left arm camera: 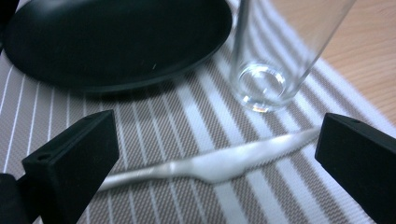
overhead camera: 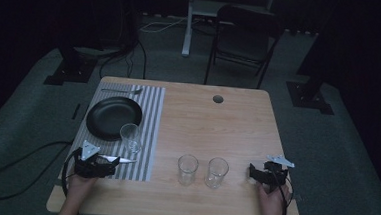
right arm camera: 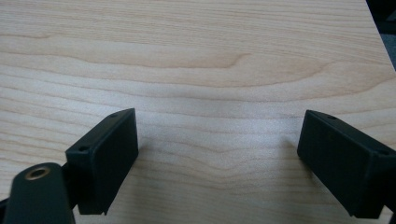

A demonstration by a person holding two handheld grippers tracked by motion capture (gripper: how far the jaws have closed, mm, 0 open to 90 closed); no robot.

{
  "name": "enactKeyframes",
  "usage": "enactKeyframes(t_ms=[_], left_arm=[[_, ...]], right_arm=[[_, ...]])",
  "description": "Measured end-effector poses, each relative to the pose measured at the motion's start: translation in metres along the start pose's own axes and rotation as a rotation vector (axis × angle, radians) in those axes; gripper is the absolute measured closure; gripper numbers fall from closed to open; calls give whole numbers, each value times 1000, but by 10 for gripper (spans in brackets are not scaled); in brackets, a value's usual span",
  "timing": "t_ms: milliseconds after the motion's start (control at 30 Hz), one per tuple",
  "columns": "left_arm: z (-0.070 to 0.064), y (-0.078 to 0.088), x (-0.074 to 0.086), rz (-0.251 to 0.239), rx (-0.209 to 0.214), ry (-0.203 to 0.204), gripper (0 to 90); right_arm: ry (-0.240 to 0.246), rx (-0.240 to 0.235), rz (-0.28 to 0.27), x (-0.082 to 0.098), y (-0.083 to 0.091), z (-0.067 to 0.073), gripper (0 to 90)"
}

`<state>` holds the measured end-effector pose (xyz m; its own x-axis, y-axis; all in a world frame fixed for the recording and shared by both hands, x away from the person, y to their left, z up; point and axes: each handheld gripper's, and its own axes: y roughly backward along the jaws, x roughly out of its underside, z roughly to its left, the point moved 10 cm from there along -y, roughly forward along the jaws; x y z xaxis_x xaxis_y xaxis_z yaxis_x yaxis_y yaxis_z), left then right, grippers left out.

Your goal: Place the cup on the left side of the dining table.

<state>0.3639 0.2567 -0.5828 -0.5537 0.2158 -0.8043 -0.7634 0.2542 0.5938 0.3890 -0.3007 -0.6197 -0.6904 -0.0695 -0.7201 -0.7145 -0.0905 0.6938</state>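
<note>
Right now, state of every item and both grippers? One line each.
Left gripper: open, jaws either side of the knife.
Right gripper: open, nothing between jaws.
Knife: flat on the striped placemat.
Plate: empty, on placemat.
Glass on placemat: upright, empty.
Two glasses on table: upright, empty.
Fork: flat beyond the plate.

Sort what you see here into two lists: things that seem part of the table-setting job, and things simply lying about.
Part of the job, it seems:
striped placemat
black plate
glass on the mat
knife between the open left gripper jaws
fork
two glasses on bare wood

Just lying about:
folding chair
floor cables
</note>
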Motion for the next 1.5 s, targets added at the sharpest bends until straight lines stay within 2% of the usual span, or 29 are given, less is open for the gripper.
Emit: enactKeyframes(t_ms=[67, 267, 500, 700, 833, 1033, 1200, 1500], left_arm=[[4, 1, 6, 5, -15, 22, 2], [15, 1, 26, 74, -53, 72, 2], [23, 3, 42, 143, -94, 56, 2], [27, 8, 46, 146, -100, 89, 1], [31, 10, 50, 158, -130, 100, 1], [35, 13, 55, 180, -155, 152, 1], [34, 14, 57, 181, -194, 188, 1], [32, 16, 58, 182, -205, 196, 1]], right_arm=[[0, 0, 0, 0, 0, 0, 120], [0, 0, 0, 0, 0, 0, 120], [0, 0, 0, 0, 0, 0, 120], [0, 0, 0, 0, 0, 0, 120], [0, 0, 0, 0, 0, 0, 120], [0, 0, 0, 0, 0, 0, 120], [0, 0, 0, 0, 0, 0, 120], [0, 0, 0, 0, 0, 0, 120]])
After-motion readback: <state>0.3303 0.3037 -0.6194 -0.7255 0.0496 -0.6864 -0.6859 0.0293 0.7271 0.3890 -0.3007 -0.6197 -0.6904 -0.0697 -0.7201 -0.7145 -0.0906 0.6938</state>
